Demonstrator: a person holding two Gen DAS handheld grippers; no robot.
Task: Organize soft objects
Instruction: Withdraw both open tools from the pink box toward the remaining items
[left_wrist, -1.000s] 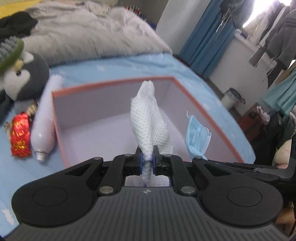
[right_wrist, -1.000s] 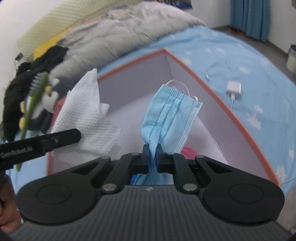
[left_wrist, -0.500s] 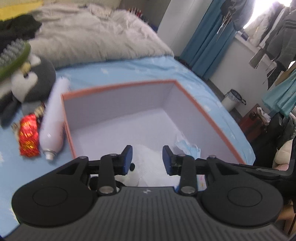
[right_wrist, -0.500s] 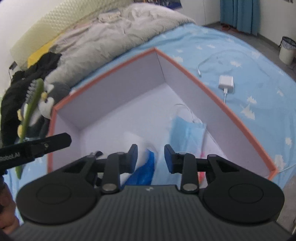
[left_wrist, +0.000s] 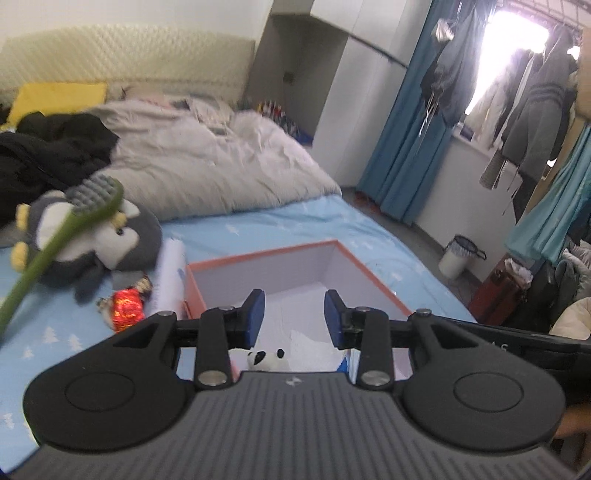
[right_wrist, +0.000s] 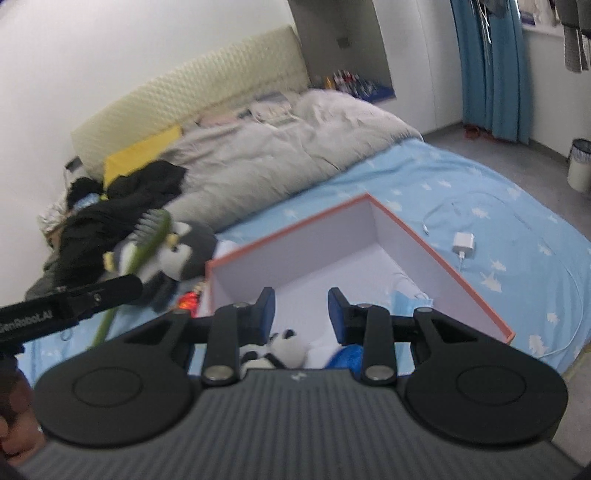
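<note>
Both the left gripper (left_wrist: 294, 314) and the right gripper (right_wrist: 301, 314) stand spread with nothing between the jaws. The white textured cloth (left_wrist: 314, 350) and pale blue pleated face mask (right_wrist: 410, 301) lie inside the orange-rimmed cardboard box (right_wrist: 443, 266). Next, reach far left for the grey plush penguin (left_wrist: 110, 240); approach low and pinch its body, avoiding the green long-handled brush (left_wrist: 74, 218).

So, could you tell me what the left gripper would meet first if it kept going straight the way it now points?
Probably the inside of the open box. The left gripper is open and empty, aimed downward over the box, so its line seems to land on the box's pale floor or far wall, beyond the white cloth and panda toy. Depth is uncertain.
</note>
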